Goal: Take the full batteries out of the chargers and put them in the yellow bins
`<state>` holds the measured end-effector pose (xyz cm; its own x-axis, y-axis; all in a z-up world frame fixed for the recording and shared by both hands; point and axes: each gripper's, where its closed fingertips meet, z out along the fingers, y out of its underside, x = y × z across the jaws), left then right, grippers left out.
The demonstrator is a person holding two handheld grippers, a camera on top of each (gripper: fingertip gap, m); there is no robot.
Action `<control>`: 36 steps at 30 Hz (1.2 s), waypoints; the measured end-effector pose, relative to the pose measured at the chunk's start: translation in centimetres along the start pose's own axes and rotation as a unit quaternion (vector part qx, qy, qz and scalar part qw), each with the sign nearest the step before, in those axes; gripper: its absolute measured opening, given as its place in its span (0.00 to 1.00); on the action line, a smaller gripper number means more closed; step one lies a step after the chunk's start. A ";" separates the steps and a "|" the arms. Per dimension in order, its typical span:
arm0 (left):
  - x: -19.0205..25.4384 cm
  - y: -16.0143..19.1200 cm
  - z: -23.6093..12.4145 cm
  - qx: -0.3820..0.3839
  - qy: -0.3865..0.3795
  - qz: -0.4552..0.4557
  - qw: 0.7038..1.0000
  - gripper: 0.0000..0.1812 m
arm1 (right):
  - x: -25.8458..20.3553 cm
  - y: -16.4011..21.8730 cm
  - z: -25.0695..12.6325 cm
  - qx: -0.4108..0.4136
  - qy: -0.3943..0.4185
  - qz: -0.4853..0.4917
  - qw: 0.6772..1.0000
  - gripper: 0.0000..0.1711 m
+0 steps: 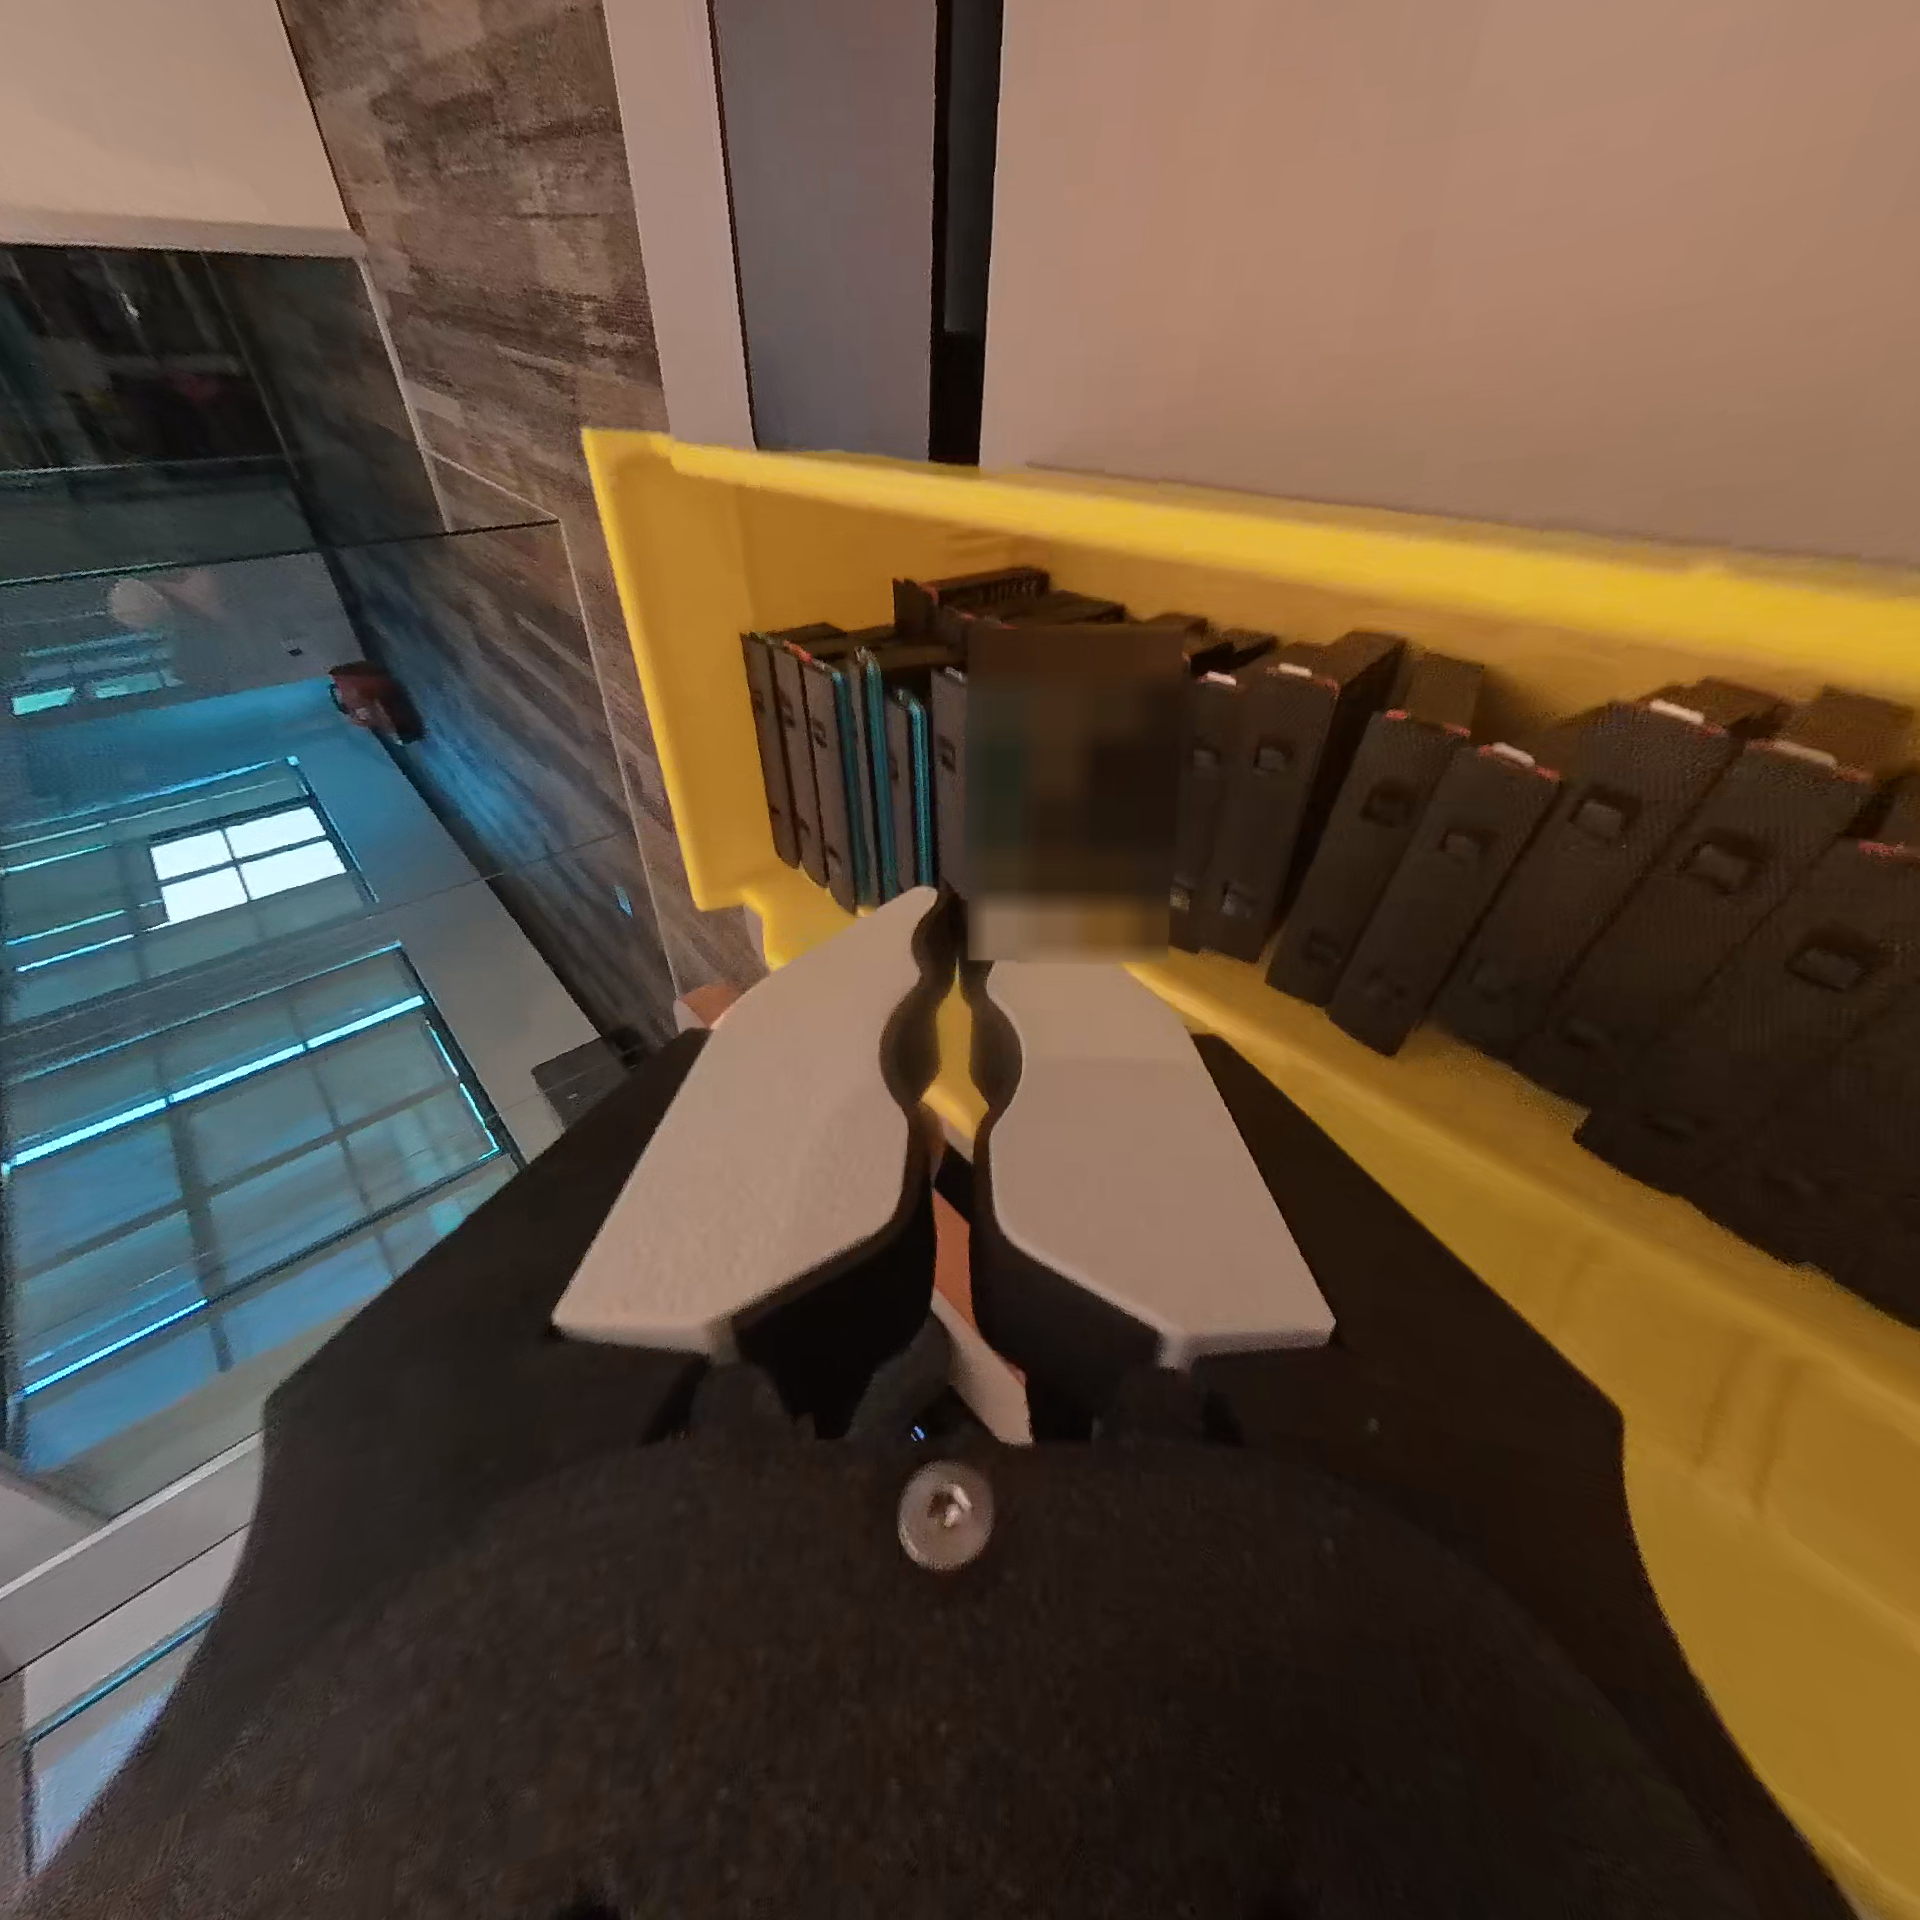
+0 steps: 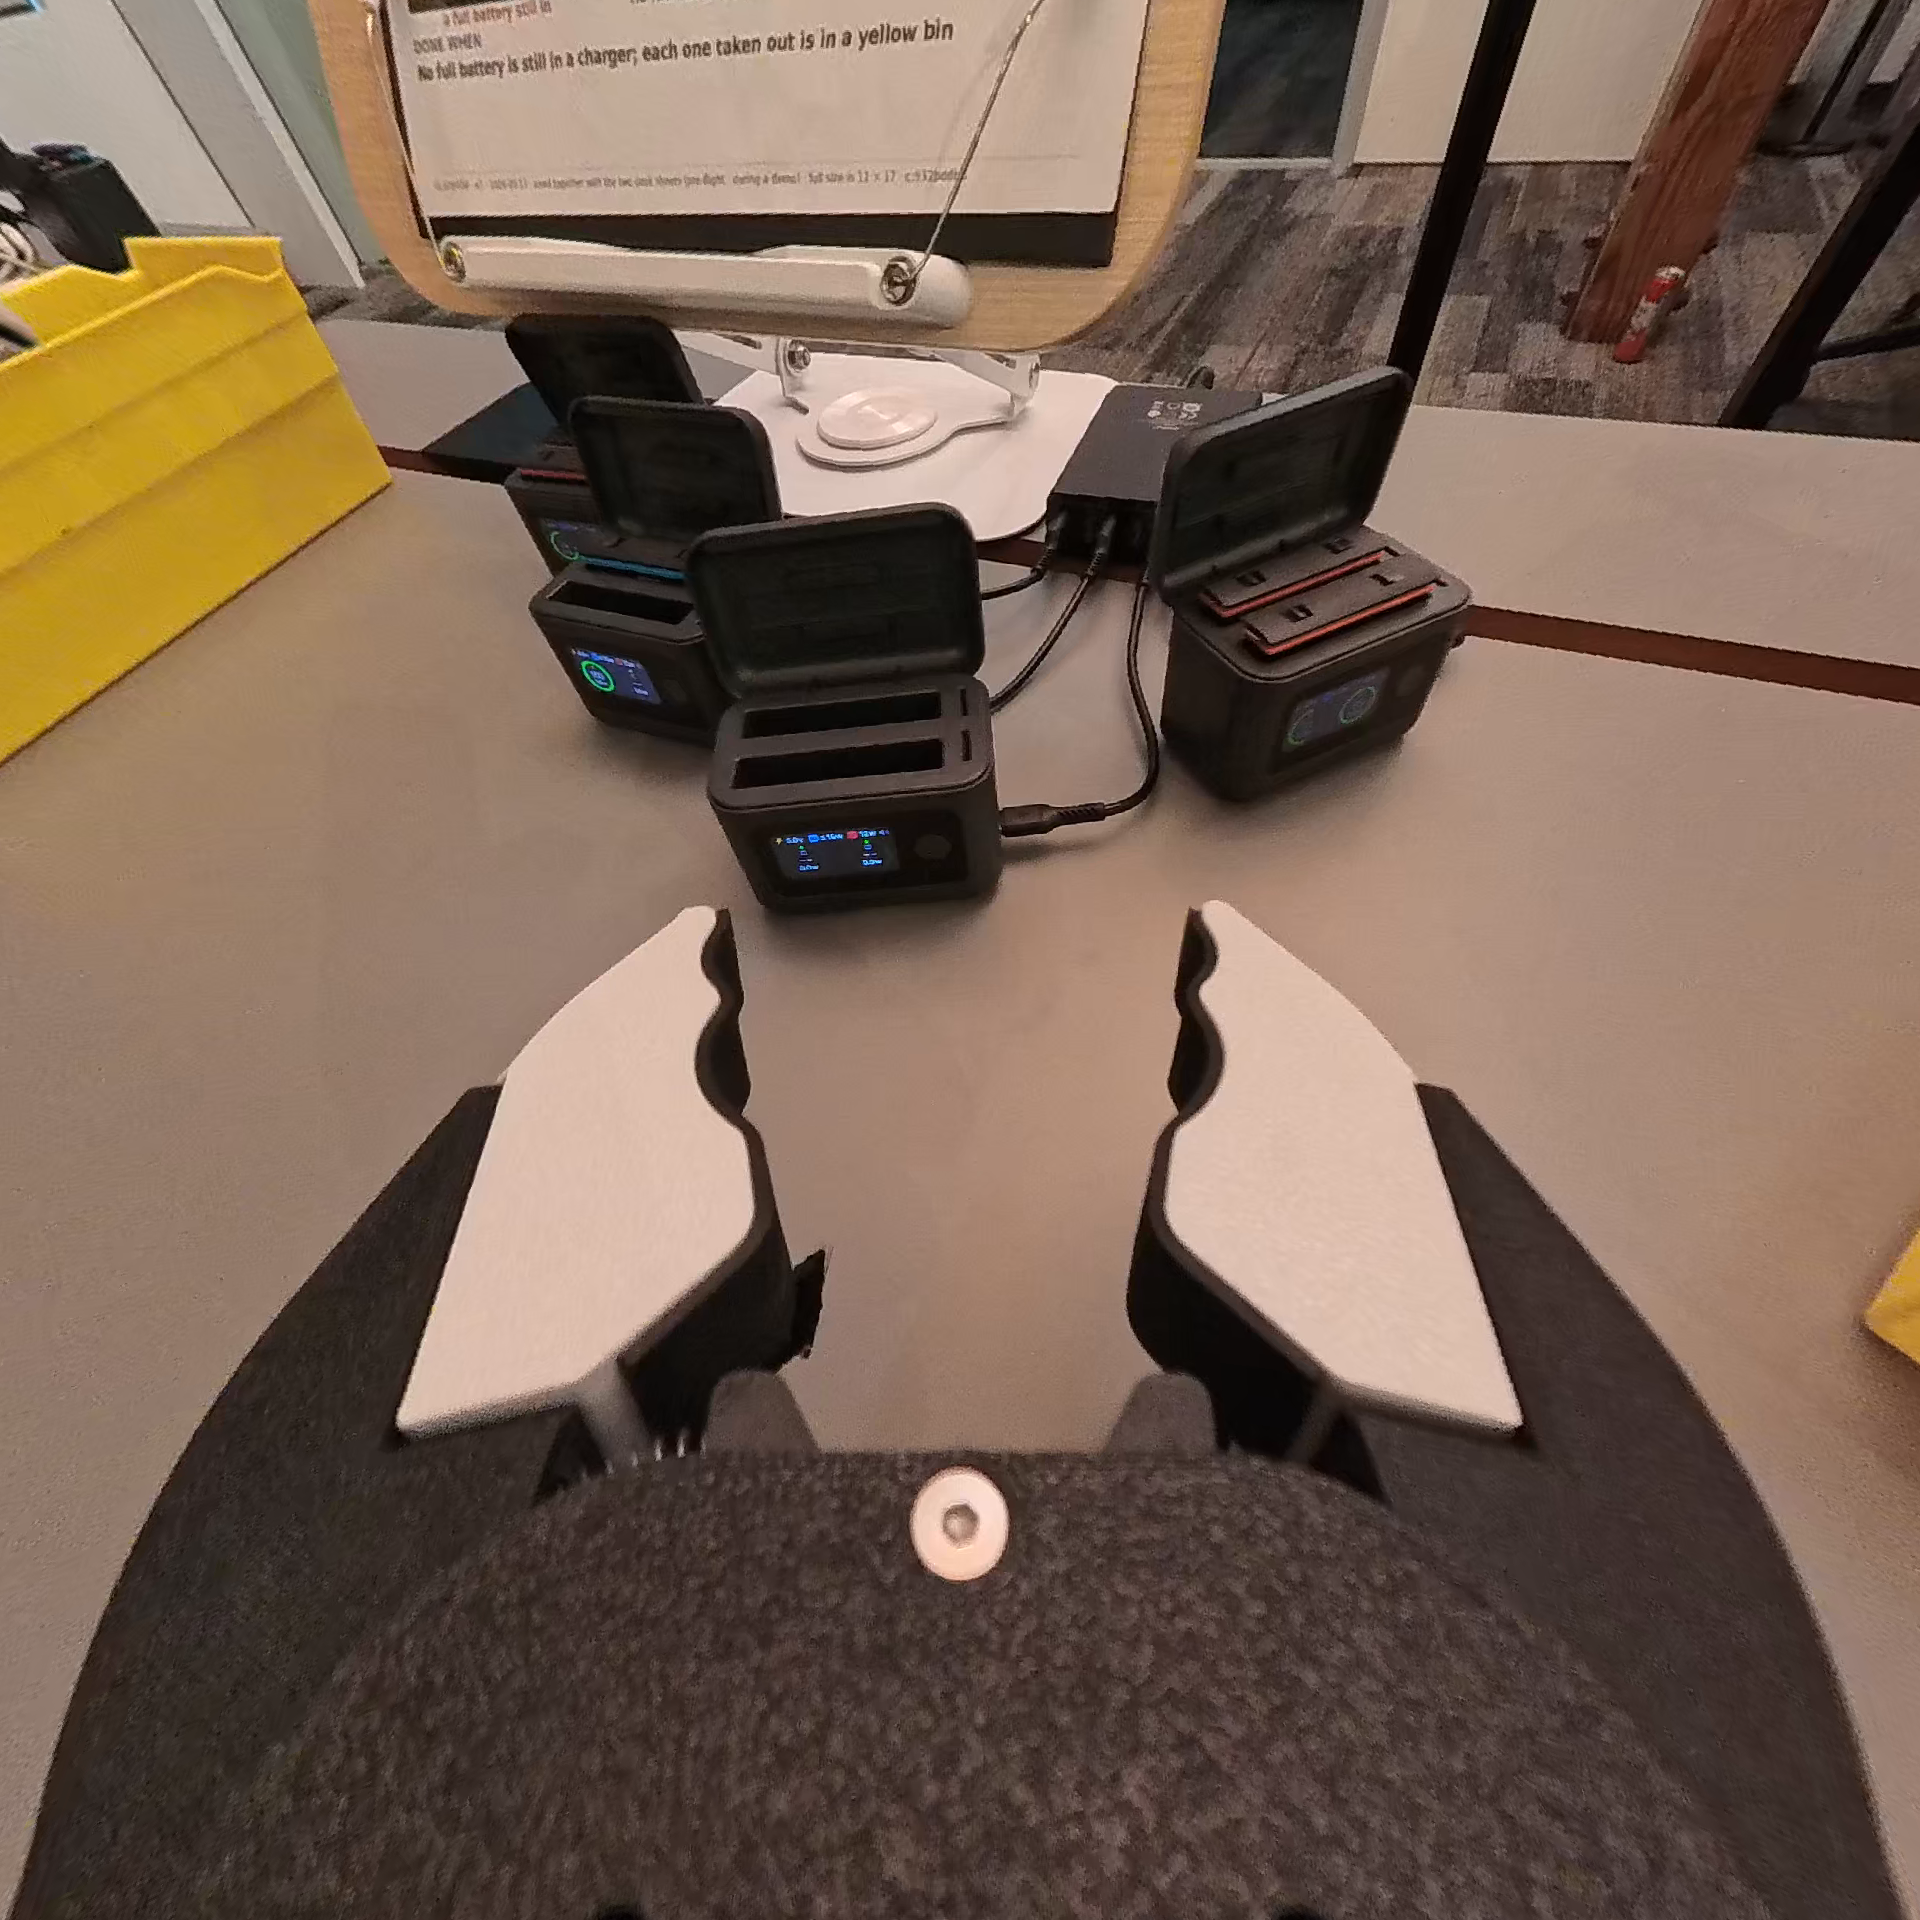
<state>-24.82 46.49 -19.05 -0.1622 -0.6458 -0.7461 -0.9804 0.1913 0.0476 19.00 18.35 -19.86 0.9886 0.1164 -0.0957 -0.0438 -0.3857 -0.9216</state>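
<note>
In the left wrist view my left gripper point(image 1: 954, 920) is shut on a black battery point(image 1: 1070, 717), held by its edge over the yellow bin point(image 1: 1195, 525). The view is tilted sideways. Several black batteries point(image 1: 1455, 831) stand in rows inside the bin. In the right wrist view my right gripper point(image 2: 956, 914) is open and empty, low over the grey table point(image 2: 312, 935), just in front of the nearest charger point(image 2: 852, 790), whose two slots are empty. The right charger point(image 2: 1309, 665) holds two red-edged batteries. The left charger point(image 2: 623, 665) shows a blue-edged battery. Another charger point(image 2: 551, 499) stands behind it.
A yellow bin point(image 2: 156, 457) stands at the table's left. A framed sheet on a white stand point(image 2: 873, 426) and a black power hub point(image 2: 1143, 457) with cables point(image 2: 1143, 727) sit behind the chargers. A yellow corner point(image 2: 1896, 1299) shows at the right edge. About 50 cm separates my left fingertips from my right. From my right tips it is roughly 30 cm to the black power hub point(image 2: 1143, 457); from my left, 50 cm.
</note>
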 end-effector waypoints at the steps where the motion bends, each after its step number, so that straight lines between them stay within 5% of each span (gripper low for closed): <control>1: 0.2 0.2 -0.1 0.000 0.004 -0.005 1.000 0.00 | -0.1 0.0 0.0 0.000 -0.001 -0.001 1.000 0.47; 7: -0.3 0.2 -0.3 0.030 -0.008 -0.048 0.998 0.00 | -0.3 0.1 0.1 -0.001 -0.006 -0.005 1.000 0.47; 13: -0.3 -1.4 0.4 0.054 0.029 -0.097 0.993 0.17 | -0.6 0.2 0.2 -0.003 -0.012 -0.007 1.000 0.46; 18: 1.4 -2.3 1.4 0.040 0.069 -0.052 0.995 0.21 | -0.7 0.3 0.3 -0.005 -0.017 -0.007 1.000 0.46; 36: 2.0 -1.9 -0.2 0.040 0.105 -0.001 0.994 0.10 | -0.8 0.1 0.1 -0.001 -0.025 -0.007 1.000 0.46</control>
<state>-23.34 44.72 -20.49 -0.1887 -0.7840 -0.5914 -0.9698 0.2435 -0.0133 18.19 18.31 -19.91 0.9807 0.1675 -0.1010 -0.0292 -0.3851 -0.9224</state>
